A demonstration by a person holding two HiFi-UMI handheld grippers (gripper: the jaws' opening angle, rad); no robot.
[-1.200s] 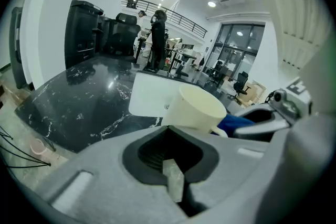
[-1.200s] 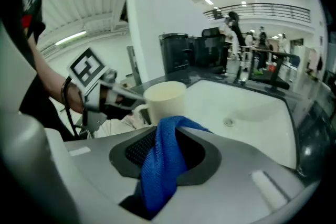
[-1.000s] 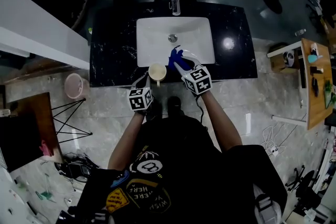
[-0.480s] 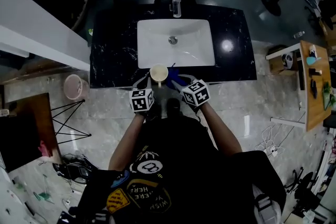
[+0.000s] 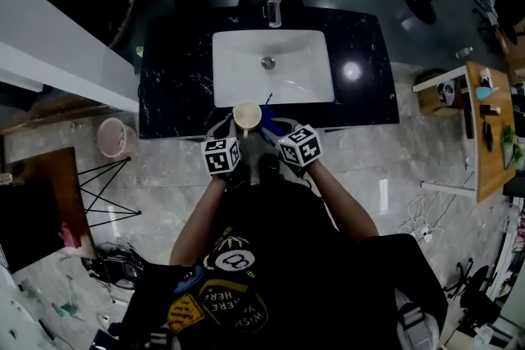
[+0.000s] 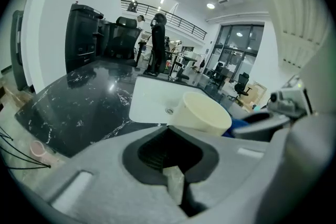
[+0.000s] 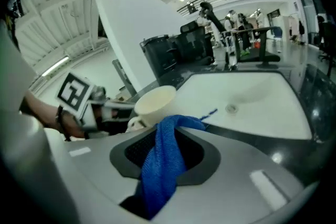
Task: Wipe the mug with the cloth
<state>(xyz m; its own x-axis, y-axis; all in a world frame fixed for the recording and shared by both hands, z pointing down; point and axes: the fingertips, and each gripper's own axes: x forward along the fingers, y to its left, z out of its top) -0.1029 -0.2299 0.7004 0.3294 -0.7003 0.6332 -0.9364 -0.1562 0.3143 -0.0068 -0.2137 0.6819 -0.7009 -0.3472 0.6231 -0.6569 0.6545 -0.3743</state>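
A cream mug (image 5: 247,115) hangs over the near edge of the black counter (image 5: 176,78), just in front of the white sink (image 5: 271,65). My left gripper (image 5: 232,129) is shut on the mug's handle (image 6: 175,182), and the mug's body (image 6: 202,113) tilts away beyond the jaws. My right gripper (image 5: 276,132) is shut on a blue cloth (image 7: 165,160), which drapes out of its jaws right next to the mug (image 7: 153,105). In the head view the blue cloth (image 5: 273,125) shows just right of the mug. Whether the cloth touches the mug I cannot tell.
A chrome faucet (image 5: 274,4) stands behind the sink. A pink bucket (image 5: 112,135) sits on the floor at the left and a wooden table (image 5: 484,127) stands at the right. Office chairs stand beyond the counter. People stand far off in the room.
My right gripper has pulled the blue cloth back from over the sink to the counter's near edge, close beside the mug. The left gripper and mug have barely moved.
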